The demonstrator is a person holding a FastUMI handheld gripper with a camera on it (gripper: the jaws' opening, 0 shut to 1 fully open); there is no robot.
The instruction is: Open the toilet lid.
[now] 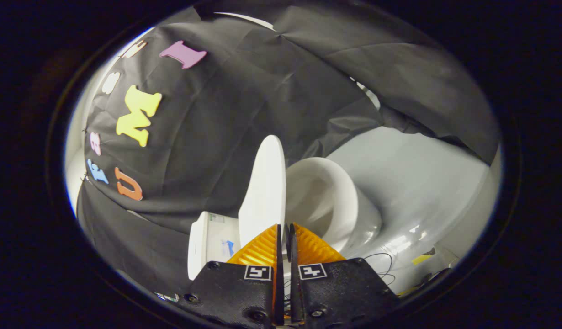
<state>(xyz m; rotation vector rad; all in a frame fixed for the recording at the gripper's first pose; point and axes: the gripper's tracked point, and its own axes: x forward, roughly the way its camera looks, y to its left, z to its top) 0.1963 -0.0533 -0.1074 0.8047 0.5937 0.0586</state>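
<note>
gripper view | I see one toilet (pixel 336 201), one lid (pixel 265 192), one tank (pixel 212 242) | lid is up, standing on its edge by the bowl (pixel 317 196) | bowl looks empty | my gripper (pixel 285 230) is pinched on the lid's edge.

A pale, glossy floor (pixel 427 183) carries a white toilet (pixel 326 196), its base reflected in the sheen. Thin black cables (pixel 381 262) loop across the floor just beside the base, and near them is a small yellow strip (pixel 420 259) (possibly tape, too blurred to tell). The gripper (pixel 285 228) has its fingers drawn close together on the edge of the raised lid (pixel 265 192).
</note>
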